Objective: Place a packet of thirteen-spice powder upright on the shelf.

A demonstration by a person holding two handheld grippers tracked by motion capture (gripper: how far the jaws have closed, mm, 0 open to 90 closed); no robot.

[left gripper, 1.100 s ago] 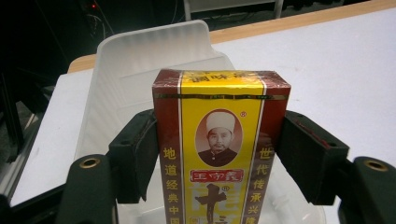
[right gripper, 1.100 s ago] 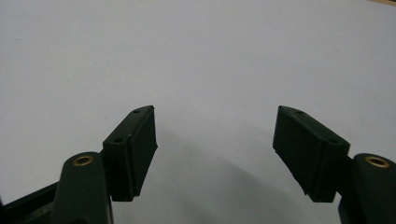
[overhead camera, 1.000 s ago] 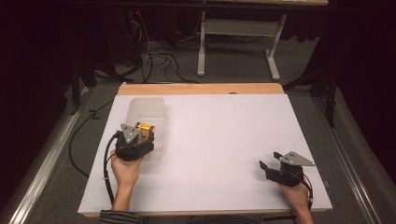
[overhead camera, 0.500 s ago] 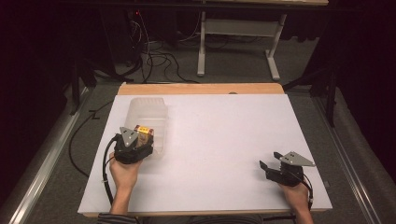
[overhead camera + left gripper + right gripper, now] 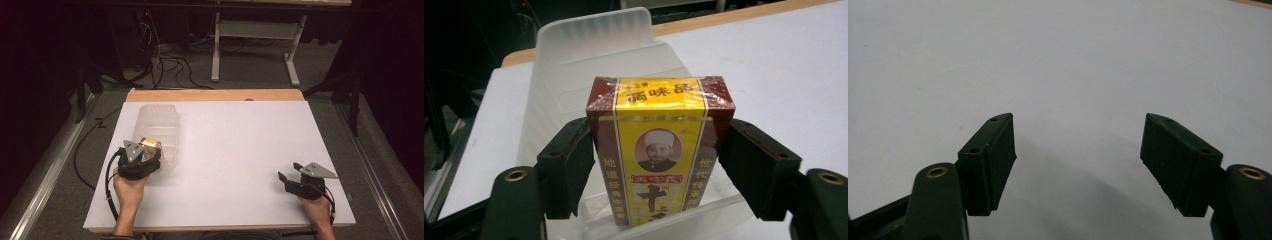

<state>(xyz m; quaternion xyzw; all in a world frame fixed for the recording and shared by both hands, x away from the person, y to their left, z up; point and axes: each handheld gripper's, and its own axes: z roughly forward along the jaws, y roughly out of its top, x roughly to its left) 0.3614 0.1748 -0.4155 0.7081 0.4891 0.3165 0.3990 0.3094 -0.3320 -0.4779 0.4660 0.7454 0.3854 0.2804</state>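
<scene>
High view: fixed overhead, on the person's side, facing forward and down. It takes in the whole white surface [image 5: 235, 150], with dark floor and cables along the top of the frame.

Left gripper view: rides low and close, looking along its own fingers [image 5: 566, 160] at a yellow box [image 5: 659, 150] and a clear tray [image 5: 594, 55], both large in the centre. The high view shares these at centre left, small.

Right gripper view: very near the surface, angled down; bare white sheet beyond its fingers [image 5: 993, 150], matching the high view's lower right.
</scene>
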